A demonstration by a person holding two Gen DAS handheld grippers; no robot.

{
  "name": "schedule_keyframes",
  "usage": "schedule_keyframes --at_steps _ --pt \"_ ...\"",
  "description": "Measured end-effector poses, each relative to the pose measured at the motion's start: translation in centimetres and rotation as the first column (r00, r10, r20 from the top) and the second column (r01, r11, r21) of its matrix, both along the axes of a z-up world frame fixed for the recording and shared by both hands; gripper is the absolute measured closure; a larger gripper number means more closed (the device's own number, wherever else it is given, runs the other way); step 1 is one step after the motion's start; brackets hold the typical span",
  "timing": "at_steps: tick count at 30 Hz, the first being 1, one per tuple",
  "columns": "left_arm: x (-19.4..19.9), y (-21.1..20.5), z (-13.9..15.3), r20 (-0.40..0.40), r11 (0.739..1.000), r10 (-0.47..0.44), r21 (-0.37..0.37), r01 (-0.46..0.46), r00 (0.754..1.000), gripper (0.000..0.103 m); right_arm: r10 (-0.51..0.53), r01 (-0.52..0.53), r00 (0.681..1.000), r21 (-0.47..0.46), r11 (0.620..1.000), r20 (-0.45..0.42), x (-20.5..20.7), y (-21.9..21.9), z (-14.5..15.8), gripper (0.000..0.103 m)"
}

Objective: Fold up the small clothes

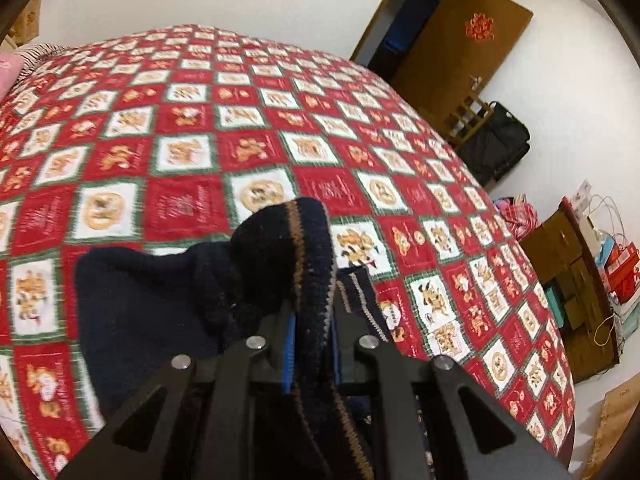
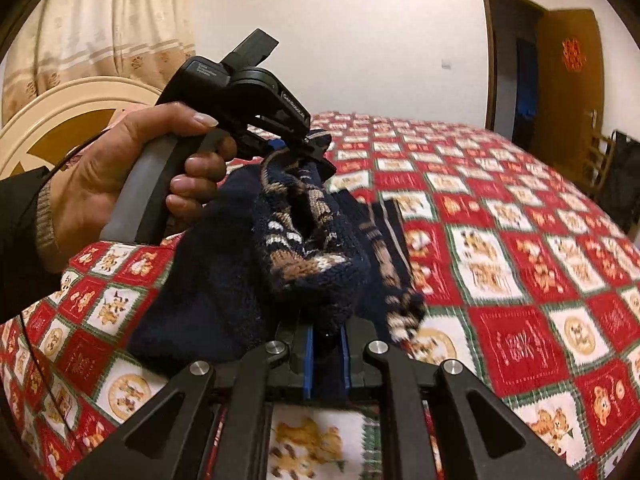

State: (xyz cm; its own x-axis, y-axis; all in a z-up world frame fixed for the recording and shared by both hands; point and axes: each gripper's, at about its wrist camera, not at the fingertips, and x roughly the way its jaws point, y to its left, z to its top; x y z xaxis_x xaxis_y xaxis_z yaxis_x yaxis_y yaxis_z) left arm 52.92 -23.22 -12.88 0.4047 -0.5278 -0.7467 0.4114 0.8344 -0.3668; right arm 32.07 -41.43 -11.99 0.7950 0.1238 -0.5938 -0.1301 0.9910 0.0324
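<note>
Tools both clamped on navy knit sweater (image 2: 304, 248): right tool (image 2: 326, 360) pinches its near edge, left tool (image 1: 312, 340) pinches a striped hem. Sweater hangs bunched between them, just above red patchwork bed quilt (image 2: 520, 280). Person's hand (image 2: 132, 176) grips left tool's handle.

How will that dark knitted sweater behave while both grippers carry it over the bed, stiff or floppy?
Probably floppy: the sweater sags and bunches between the left gripper and the right gripper. The thick knit looks grippy, so it is unlikely to slip out of the shut fingers. Its loose striped edge hangs free and may drag on the quilt.
</note>
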Motion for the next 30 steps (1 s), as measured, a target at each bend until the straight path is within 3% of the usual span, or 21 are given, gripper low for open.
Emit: schedule_keyframes --at_steps 4,9,13,14,16,18,19,22,24,27,30 --pt "0.2 -2.1 -1.3 -0.024 1.0 -0.014 0.015 0.015 1.0 0.091 -0.003 0.008 0.998 0.071 0.997 -0.069 0.1 -2.2 -1.1 0.093" --pt "0.3 -4.6 -2.5 -0.048 0.999 -0.014 0.05 0.016 0.999 0.089 0.016 0.041 0.978 0.264 0.964 -0.208 0.8 -5.2 -3.6 0.093" --pt "-1.3 -5.1 -1.2 0.0 0.999 -0.049 0.015 0.049 0.999 0.08 0.032 0.057 0.972 0.366 0.929 -0.233 0.5 -7.1 -4.2 0.093" --pt "-2.2 -4.9 -0.5 0.039 0.998 -0.06 0.027 0.059 0.997 0.078 0.038 0.055 0.972 0.383 0.922 -0.231 0.4 -7.4 -4.1 0.089" --pt "-4.2 -3.8 0.8 0.11 0.995 -0.088 0.048 0.083 0.99 0.059 0.027 0.062 0.975 0.389 0.919 -0.22 0.0 -7.8 -3.7 0.085" --pt "-5.8 -2.0 1.7 0.175 0.994 -0.082 0.084 0.068 0.981 0.043 -0.011 0.079 0.982 0.36 0.93 -0.187 -0.7 -8.1 -2.9 0.06" --pt "-6.2 -1.2 1.8 0.191 0.995 -0.075 0.085 0.06 0.979 0.037 -0.042 0.097 0.986 0.345 0.934 -0.163 -1.2 -8.5 -2.4 0.054" --pt "-8.1 3.8 1.4 0.259 0.993 -0.009 0.113 -0.022 0.966 0.027 -0.117 0.141 0.989 0.342 0.929 -0.089 -2.0 -9.5 -0.6 0.052" --pt "-8.7 6.1 0.1 0.276 0.989 0.036 0.13 -0.074 0.961 0.026 -0.1 0.119 0.992 0.359 0.926 -0.072 -0.8 -9.5 0.6 0.052" --pt "-9.1 9.1 -2.8 0.236 0.98 0.088 0.156 -0.127 0.968 0.026 -0.011 0.043 0.996 0.383 0.923 -0.086 2.7 -7.8 1.9 0.052" --pt "-9.6 11.3 -4.7 0.177 0.983 0.132 0.103 -0.151 0.975 0.026 0.053 0.037 0.978 0.421 0.906 -0.201 8.0 -6.4 1.0 0.053"
